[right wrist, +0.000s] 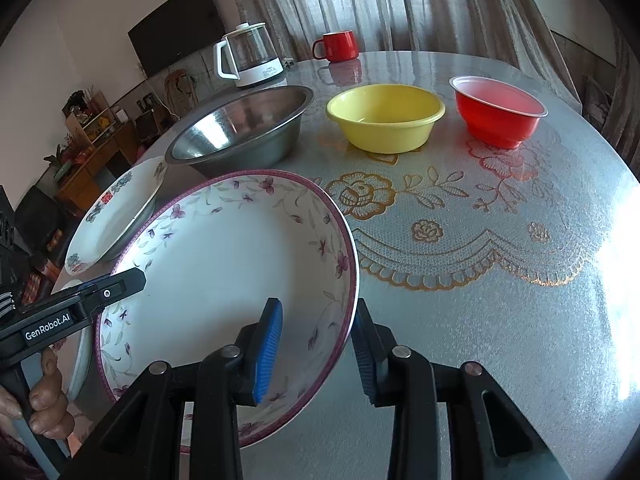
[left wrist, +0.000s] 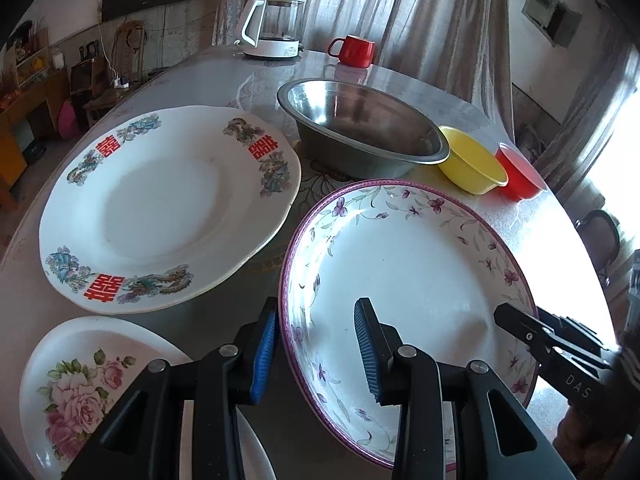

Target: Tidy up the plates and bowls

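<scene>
Where legible: "GenRobot.AI", left gripper.

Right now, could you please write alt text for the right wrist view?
Both grippers, right and left, straddle opposite rims of a floral plate. Behind it stand a steel bowl, yellow bowl and red bowl.

Daylight from my right blows out the table edge in white glare; fisheye corners curve dark.
</scene>
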